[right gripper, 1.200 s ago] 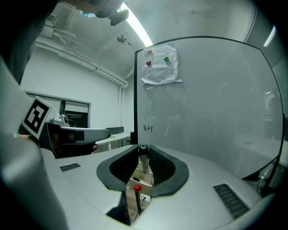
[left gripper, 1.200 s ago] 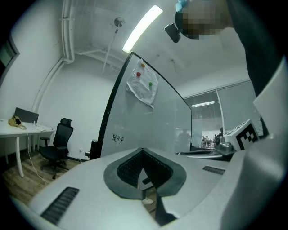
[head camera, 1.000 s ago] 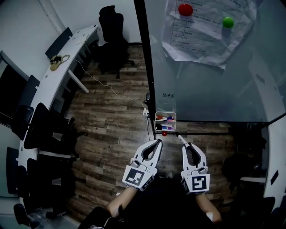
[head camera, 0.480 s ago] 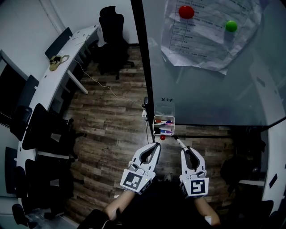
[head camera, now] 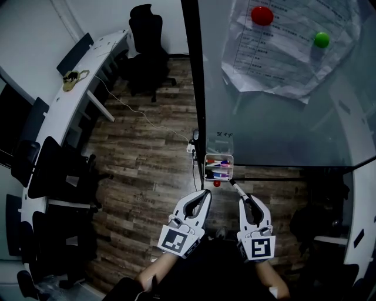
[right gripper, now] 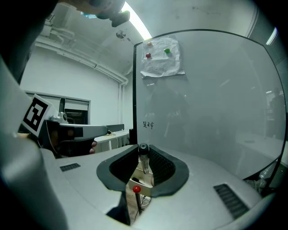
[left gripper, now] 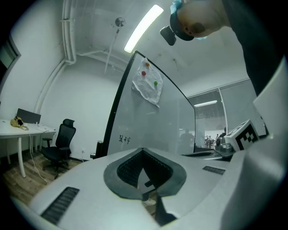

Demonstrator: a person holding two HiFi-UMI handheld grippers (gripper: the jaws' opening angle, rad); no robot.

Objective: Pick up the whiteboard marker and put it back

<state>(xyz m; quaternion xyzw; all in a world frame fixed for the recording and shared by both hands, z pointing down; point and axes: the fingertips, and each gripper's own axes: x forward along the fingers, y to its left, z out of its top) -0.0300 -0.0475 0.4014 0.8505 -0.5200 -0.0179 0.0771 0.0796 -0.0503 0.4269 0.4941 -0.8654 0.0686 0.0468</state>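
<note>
**A:** Where is the marker?

**B:** The marker [right gripper: 143,158] is in the right gripper [head camera: 244,200], with the jaws clamped on its barrel from both sides. It is up in the air, and its front part sticks out past the fingertips.

**A:** Which way does it lie?

**B:** Its long axis runs along the jaws, nearly level. The dark round end faces the glass board [head camera: 276,117]. From the head view it slants up and to the left, ending near the lower right corner of the small white tray [head camera: 205,170] fixed at the board's bottom edge.

**A:** What is in the tray?

**B:** Other markers lying across it, with red and blue showing. A small red ball [head camera: 217,183] sits just under the tray.

**A:** Can any writing be read?

**B:** There is a short handwritten scribble [right gripper: 148,125] on the glass above the tray, but I cannot read it. Higher up, a crumpled printed sheet [head camera: 288,53] is pinned by a red magnet [head camera: 261,14] and a green magnet [head camera: 321,39]. Its print is too small to make out. No brand shows on the marker.

**A:** And the other gripper?

**B:** The left gripper [head camera: 205,194] sits just beside the right one. Its jaws are together at the tips with nothing between them.

**A:** What is around them?

**B:** A wood floor, a long white desk [head camera: 76,100] curving along the left, and a black office chair [head camera: 147,35] at its far end.
</note>
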